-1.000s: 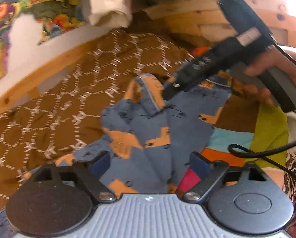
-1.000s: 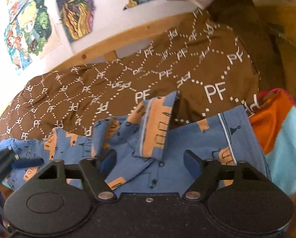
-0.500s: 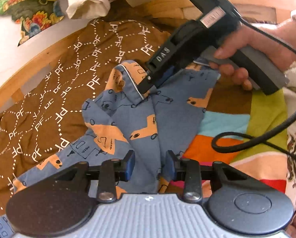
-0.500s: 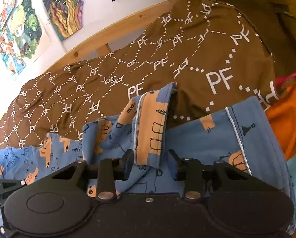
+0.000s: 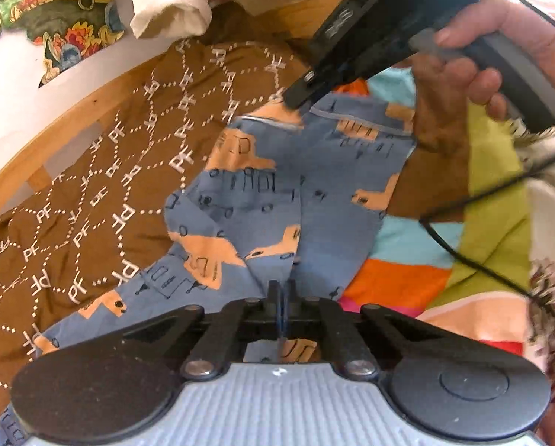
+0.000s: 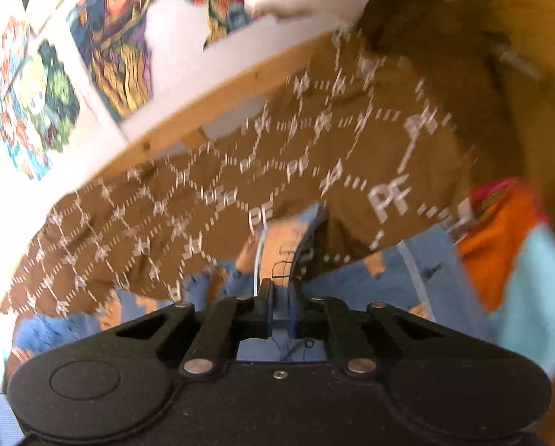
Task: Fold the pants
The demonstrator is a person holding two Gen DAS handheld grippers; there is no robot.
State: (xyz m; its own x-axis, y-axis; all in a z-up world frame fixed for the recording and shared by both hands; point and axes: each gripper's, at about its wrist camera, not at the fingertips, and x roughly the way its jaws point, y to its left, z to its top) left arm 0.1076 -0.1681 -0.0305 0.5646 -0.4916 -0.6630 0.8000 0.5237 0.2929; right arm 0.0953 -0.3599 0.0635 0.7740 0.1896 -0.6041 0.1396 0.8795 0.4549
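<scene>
Left wrist view: left gripper (image 5: 282,299) pinched tight on the pants (image 5: 262,193); right gripper (image 5: 296,102) closing on their far hem edge. Brown bedspread (image 5: 102,171) lies open toward the wooden rail (image 5: 58,141).

Left gripper (image 5: 282,299) clamps blue pants (image 5: 262,200); right gripper (image 5: 296,102) apparently pinches their hem.

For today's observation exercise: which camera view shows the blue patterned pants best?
The left wrist view: the pants hang sharp and nearly whole between both grippers. The right wrist view is motion-blurred, showing only a raised strip and edges behind its gripper.
</scene>
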